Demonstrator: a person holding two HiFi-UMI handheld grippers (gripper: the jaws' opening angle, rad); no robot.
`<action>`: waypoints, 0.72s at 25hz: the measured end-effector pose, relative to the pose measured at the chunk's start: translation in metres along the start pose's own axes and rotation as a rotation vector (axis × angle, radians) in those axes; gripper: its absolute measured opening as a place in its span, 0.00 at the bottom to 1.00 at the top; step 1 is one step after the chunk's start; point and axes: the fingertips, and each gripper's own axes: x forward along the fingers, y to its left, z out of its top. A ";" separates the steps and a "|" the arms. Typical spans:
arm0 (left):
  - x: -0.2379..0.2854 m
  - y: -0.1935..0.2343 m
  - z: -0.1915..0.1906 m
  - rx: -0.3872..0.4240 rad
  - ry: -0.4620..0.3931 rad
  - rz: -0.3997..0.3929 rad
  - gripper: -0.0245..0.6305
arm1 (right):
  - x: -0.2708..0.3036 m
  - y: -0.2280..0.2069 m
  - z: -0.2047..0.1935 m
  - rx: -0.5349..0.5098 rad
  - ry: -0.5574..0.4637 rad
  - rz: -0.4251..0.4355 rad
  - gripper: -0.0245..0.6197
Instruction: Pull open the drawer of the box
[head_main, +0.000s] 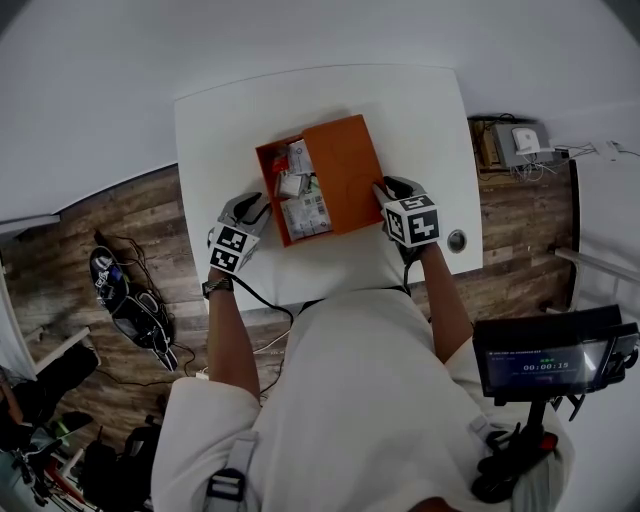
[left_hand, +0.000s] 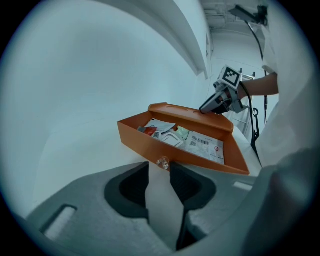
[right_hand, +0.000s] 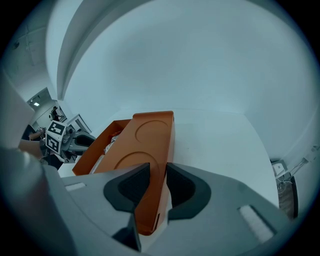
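Just ahead of our left gripper (left_hand: 160, 171), whose jaws stand wide apart, the drawer (left_hand: 142, 144) sits pulled out of the box (head_main: 345, 165). Its clear knob (left_hand: 162, 162) is at the jaw tips, not pinched. The drawer is orange and open-topped, with paper packets (left_hand: 200, 145) inside. Our right gripper (right_hand: 155, 172) is clamped on the near edge of the box, which rests on the white table (head_main: 420, 110).
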 end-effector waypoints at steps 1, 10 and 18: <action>-0.003 -0.001 0.001 -0.014 -0.010 0.003 0.26 | -0.001 0.000 -0.001 -0.004 0.001 -0.003 0.20; -0.043 -0.007 0.030 -0.007 -0.107 0.153 0.28 | -0.035 0.007 0.014 -0.046 -0.090 -0.048 0.19; -0.077 -0.037 0.095 0.037 -0.248 0.264 0.26 | -0.087 0.018 0.039 -0.087 -0.254 -0.120 0.12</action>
